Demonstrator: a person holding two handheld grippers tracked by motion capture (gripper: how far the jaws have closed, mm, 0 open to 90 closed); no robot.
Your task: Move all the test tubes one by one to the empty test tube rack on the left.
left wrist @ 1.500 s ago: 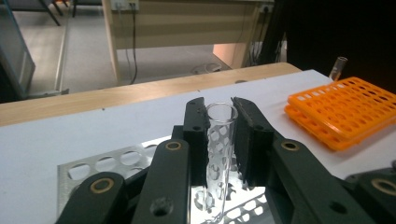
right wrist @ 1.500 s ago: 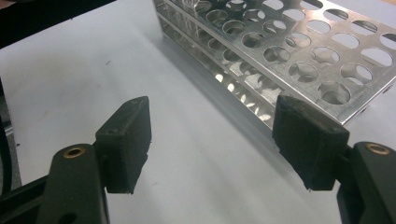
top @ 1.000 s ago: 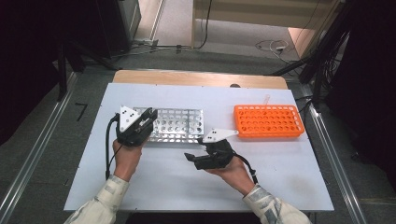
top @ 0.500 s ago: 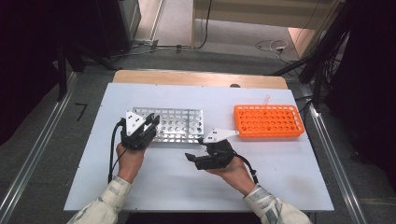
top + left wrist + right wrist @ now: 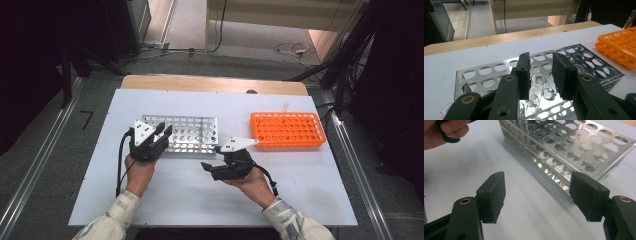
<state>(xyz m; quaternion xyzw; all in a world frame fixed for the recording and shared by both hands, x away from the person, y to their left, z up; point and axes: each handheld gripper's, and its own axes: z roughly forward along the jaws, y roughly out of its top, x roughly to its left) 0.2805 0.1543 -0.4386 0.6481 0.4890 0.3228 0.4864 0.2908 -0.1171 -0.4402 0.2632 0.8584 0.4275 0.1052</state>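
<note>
A silver metal rack (image 5: 192, 134) with rows of round holes lies on the white table. A clear glass tube (image 5: 537, 92) stands upright in a hole near its front left corner. My left gripper (image 5: 162, 132) (image 5: 540, 60) straddles that tube. Its jaws have just been opening, and a gap shows between the right pad and the glass. My right gripper (image 5: 209, 170) (image 5: 537, 187) hovers low over the table in front of the rack (image 5: 574, 142), pointing left. It is open with nothing between its pads.
An orange rack (image 5: 285, 130) (image 5: 621, 47) sits at the right of the table with one clear tube (image 5: 286, 106) leaning at its back edge. The white sheet (image 5: 300, 190) lies bare in front of both racks. The left hand (image 5: 446, 130) appears at the top left of the right gripper view.
The left gripper's jaws have parted from the tube and the hand has shifted slightly right. The right hand and gripper have stayed put.
</note>
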